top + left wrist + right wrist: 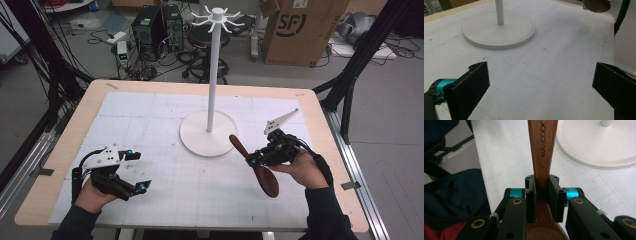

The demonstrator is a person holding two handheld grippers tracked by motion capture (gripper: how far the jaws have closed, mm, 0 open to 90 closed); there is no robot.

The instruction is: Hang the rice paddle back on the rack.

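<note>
A dark wooden spoon [257, 167] hangs above the white mat at the right, held by its handle [541, 147], which bears the word MAXCOOK. My right gripper [256, 160] is shut on that handle, and its pads [531, 195] press both sides just above the bowl. The spoon's bowl [596, 5] peeks in at the top right of the left gripper view. A white hanger stand [214, 75] with a round base [192, 134] rises mid-table, just left of the spoon's handle end. My left gripper [137, 171] rests low at the front left, jaws wide apart with nothing between them.
The wooden table [70, 135] is covered by a white gridded mat [150, 120]. Behind the far edge are computer towers [155, 25], a stool and a cardboard box [300, 30]. Black frame legs [350, 75] stand at the right side.
</note>
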